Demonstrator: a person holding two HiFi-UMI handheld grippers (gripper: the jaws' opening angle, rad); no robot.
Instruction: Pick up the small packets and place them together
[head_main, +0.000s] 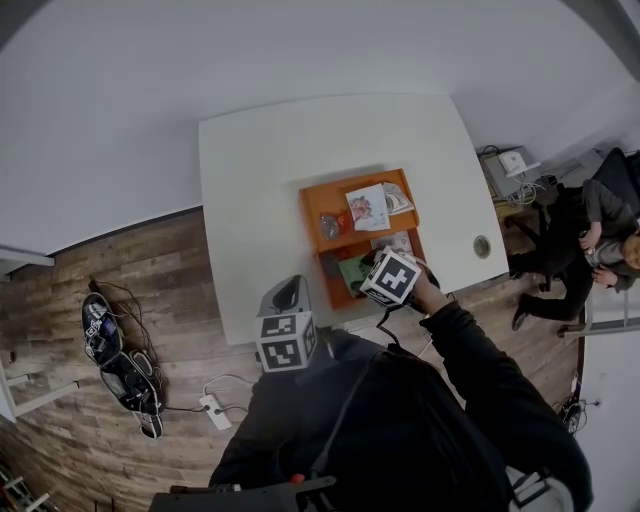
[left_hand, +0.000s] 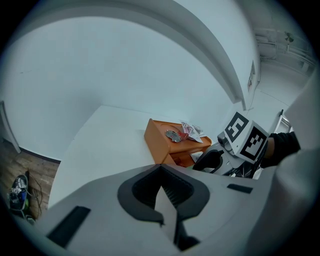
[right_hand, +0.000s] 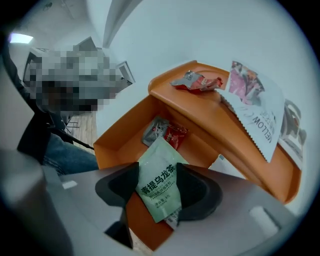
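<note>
An orange two-level tray (head_main: 318, 204) sits on the white table (head_main: 260, 190). In the right gripper view a green packet (right_hand: 160, 184) lies flat in the tray's lower compartment (right_hand: 117, 146). My right gripper (right_hand: 157, 194) stands open around it, one jaw at each side. A silver-and-red packet (right_hand: 164, 132) lies just beyond. On the upper level rest a red packet (right_hand: 196, 81) and a white sachet (right_hand: 255, 107). My left gripper (left_hand: 162, 192) is shut and empty, held off the table's near edge to the left of the tray (left_hand: 160, 137).
A round grommet (head_main: 482, 246) is set in the table at the right. A seated person (head_main: 590, 240) is further right. Cables and a power strip (head_main: 212, 405) lie on the wooden floor at the left.
</note>
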